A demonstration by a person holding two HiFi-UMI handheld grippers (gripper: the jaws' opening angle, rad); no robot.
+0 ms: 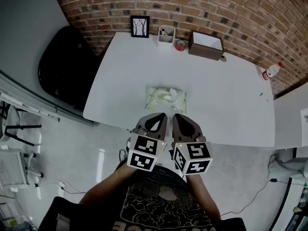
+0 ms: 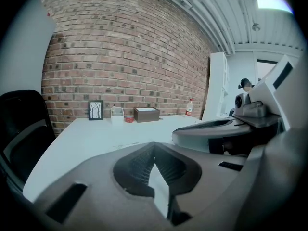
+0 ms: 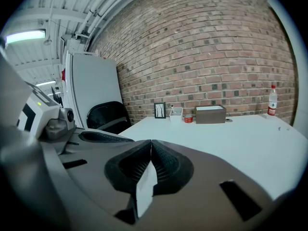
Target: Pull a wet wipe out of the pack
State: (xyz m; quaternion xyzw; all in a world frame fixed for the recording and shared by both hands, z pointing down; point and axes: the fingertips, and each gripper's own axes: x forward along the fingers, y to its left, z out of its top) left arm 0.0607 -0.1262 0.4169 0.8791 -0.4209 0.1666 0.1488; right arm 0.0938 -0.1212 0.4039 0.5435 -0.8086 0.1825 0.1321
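The pack (image 1: 166,99) lies on the table (image 1: 231,100), just past both tongs. The left gripper (image 1: 160,115) and right gripper (image 1: 178,116) are pressed together, holding nothing. The wipe (image 1: 172,94) looks soft, thin and wet; pinch its poking-up tip

White table (image 1: 226,95) against brick wall (image 1: 202,4). Along its far edge, left to right: frame (image 1: 140,26), white cup (image 1: 166,34), red tape roll (image 1: 180,45), brown box (image 1: 206,44). Bottle (image 1: 271,71) at far right; black chair (image 1: 65,66) beside table's left end.
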